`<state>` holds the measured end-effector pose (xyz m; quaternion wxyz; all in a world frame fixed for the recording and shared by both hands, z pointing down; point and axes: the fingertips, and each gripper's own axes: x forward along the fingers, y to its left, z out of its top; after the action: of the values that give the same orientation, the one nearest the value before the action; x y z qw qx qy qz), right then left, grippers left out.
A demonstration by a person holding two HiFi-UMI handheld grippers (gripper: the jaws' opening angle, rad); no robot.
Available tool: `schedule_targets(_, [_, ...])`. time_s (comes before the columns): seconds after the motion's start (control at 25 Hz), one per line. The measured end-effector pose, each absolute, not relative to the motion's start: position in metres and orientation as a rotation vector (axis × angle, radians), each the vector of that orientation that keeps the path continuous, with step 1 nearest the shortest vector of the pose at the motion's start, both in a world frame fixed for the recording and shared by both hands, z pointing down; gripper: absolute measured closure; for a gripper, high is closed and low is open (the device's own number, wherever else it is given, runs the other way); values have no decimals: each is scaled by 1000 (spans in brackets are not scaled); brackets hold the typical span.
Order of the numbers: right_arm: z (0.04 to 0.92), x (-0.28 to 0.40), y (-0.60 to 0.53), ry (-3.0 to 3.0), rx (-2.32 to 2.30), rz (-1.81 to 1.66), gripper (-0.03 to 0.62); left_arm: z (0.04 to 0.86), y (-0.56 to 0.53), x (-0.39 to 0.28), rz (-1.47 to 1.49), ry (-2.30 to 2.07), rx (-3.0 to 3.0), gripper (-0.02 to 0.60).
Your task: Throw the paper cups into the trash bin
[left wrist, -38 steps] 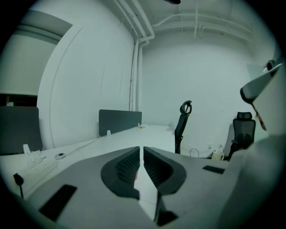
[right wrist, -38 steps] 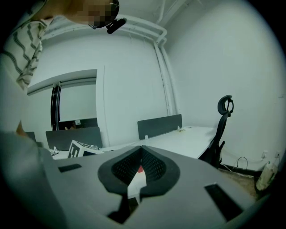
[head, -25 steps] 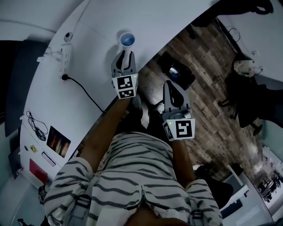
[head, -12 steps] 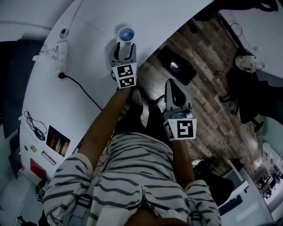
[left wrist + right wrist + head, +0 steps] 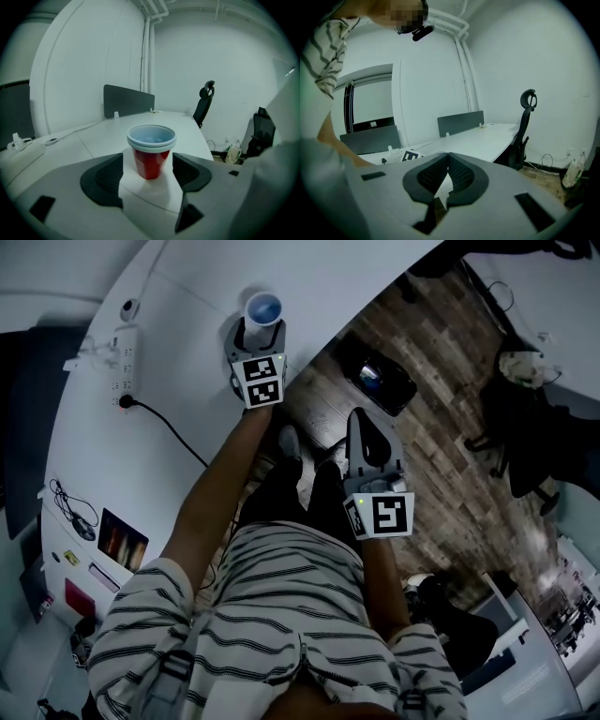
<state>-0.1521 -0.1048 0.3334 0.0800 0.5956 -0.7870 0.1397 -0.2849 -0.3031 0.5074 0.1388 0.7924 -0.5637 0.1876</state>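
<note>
A red paper cup [image 5: 151, 157] with a pale blue rim stands upright on the white table [image 5: 84, 140]. In the head view the paper cup [image 5: 262, 308] sits just ahead of my left gripper [image 5: 255, 338]. My left gripper [image 5: 147, 166] has its jaws opening wide, one on each side of the cup, with gaps between pads and cup. My right gripper [image 5: 370, 446] hangs over the wooden floor beside the table edge. In the right gripper view my right gripper [image 5: 448, 176] has its pads touching with nothing between them. A dark trash bin [image 5: 378, 381] sits on the floor, with something inside.
A white power strip [image 5: 123, 367] with a black cable [image 5: 173, 432] lies on the table to the left. Grey desk dividers [image 5: 127, 100] stand at the table's far side. Office chairs [image 5: 525, 442] stand on the floor at the right. My striped shirt fills the lower head view.
My left gripper has moved forward toward the cup and its jaws have spread around it. The right gripper has stayed roughly in place over the floor.
</note>
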Motion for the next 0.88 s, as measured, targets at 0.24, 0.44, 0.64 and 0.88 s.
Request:
schedule_targets(0.24, [335, -154, -106, -2344, 1789, 431, 583, 515, -308, -283, 571, -1604, 2304, 259])
schedule_targets(0.44, [340, -151, -104, -2310, 1804, 434, 583, 517, -315, -286, 580, -1603, 2304, 261])
schedule_targets(0.64, [343, -140, -99, -2275, 1830, 439, 583, 516, -319, -282, 579, -1577, 2320, 293])
schedule_targets(0.88, [344, -136, -97, -2254, 1864, 433, 583, 510, -318, -284, 539, -1575, 2328, 314])
